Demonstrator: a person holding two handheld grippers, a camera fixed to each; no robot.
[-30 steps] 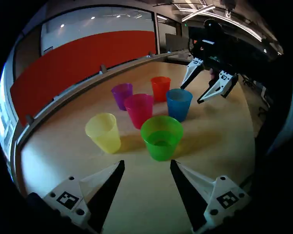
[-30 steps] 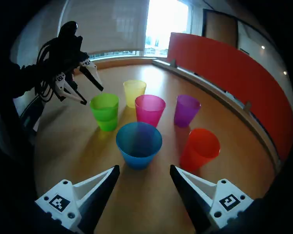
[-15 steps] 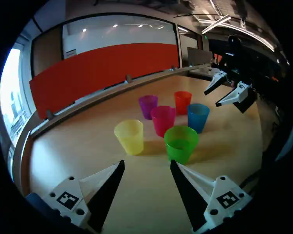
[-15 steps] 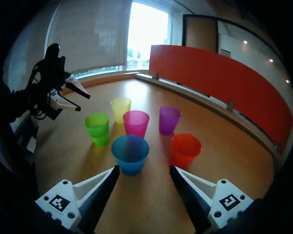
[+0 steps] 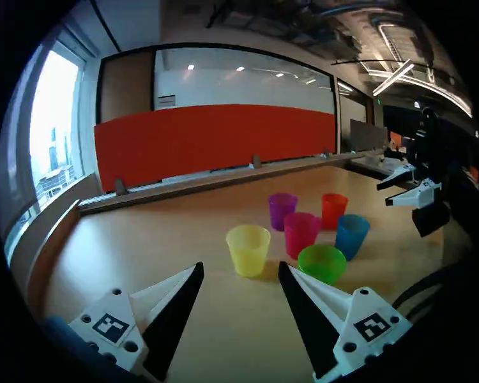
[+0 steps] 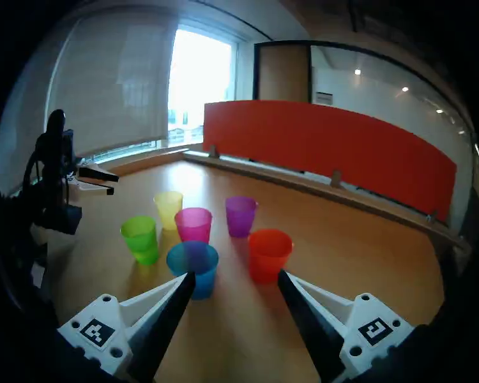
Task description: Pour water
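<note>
Currently: wooden table (image 5: pixel 144 242) has open wood all round the cluster, with a red partition (image 5: pixel 214 137) along the far edge. Six translucent cups stand upright, bunched mid-table: yellow cup (image 5: pixel 248 249), green cup (image 5: pixel 322 263), blue cup (image 5: pixel 352 235), pink cup (image 5: pixel 301 233), orange cup (image 5: pixel 333 209), purple cup (image 5: pixel 281 209). My left gripper (image 5: pixel 239 265) and right gripper (image 6: pixel 236 274) are both spread wide and empty, facing the cups from opposite sides.

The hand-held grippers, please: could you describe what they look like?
The left hand-held gripper and right hand-held gripper match: two white, tapering, pointed fingers with black inner faces, each carrying a square black-and-white marker and small screw holes. Seen from afar, the body is black with dark cables.
</note>
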